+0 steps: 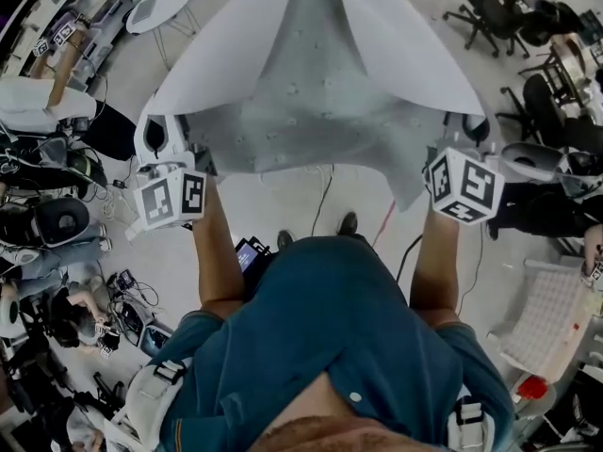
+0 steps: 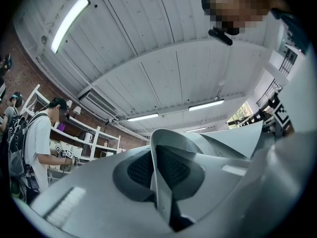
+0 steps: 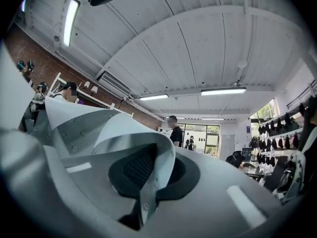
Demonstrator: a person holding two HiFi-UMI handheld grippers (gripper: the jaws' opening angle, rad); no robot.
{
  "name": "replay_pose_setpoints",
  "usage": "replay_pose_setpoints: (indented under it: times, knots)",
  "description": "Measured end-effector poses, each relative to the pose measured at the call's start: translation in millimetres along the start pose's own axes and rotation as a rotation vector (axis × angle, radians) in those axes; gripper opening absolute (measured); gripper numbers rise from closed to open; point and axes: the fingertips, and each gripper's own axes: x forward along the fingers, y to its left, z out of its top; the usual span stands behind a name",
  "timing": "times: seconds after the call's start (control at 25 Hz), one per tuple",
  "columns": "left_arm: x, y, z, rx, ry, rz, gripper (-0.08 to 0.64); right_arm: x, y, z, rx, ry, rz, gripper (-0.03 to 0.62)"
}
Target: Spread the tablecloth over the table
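A pale grey tablecloth (image 1: 320, 83) with small dots hangs spread in the air in front of me, folded into a deep V at its top. At its near left corner, my left gripper (image 1: 158, 144) is shut on the hem. My right gripper (image 1: 468, 137) is shut on the near right corner. Looking along the left gripper (image 2: 161, 182), a fold of tablecloth (image 2: 233, 138) is pinched between its dark pads. In the right gripper view the tablecloth (image 3: 79, 128) curls over the right gripper (image 3: 148, 182), clamped likewise. No table shows under the cloth.
A small round white table (image 1: 160, 3) stands at the far left. Office chairs (image 1: 490, 12) are at the far right, and a white rack (image 1: 546, 318) at the near right. People sit among gear at the left (image 1: 57, 224). Cables (image 1: 325, 191) run across the floor by my feet.
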Motion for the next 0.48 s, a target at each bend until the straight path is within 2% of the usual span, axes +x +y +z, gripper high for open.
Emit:
replay_pose_setpoints:
  times: [0.48]
  knots:
    - [18,-70,-10,0.074,0.020,0.100,0.003,60,-67,-34,0.048,-0.025,0.112,0.014]
